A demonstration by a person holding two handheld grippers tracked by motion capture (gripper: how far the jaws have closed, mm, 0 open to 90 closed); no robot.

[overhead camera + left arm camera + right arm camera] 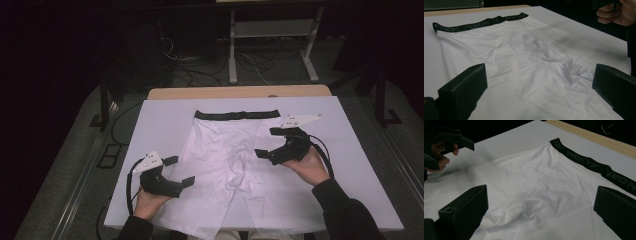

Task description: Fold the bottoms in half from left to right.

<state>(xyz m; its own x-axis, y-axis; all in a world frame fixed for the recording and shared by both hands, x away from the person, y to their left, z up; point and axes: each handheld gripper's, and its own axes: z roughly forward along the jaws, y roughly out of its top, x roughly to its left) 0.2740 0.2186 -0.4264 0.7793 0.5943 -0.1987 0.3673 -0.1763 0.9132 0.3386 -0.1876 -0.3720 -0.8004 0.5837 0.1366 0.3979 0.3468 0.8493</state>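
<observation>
White boxer shorts point(225, 160) with a black waistband point(236, 115) lie flat on the white table cover, waistband at the far side. My left gripper point(179, 171) hovers at the garment's left leg edge, jaws wide open with nothing between them. My right gripper point(269, 143) stands open over the garment's right side, below the waistband. In the left gripper view the shorts point(524, 62) spread out ahead between the two black jaws. The right gripper view looks across the crotch folds point(524, 207) toward the waistband point(596, 165).
The white cover point(160, 125) lies over a wooden table whose far edge point(240, 92) shows. Behind it stand a metal desk frame point(270, 45) and cables on the floor. The left hand with its gripper point(446, 142) is in the right gripper view.
</observation>
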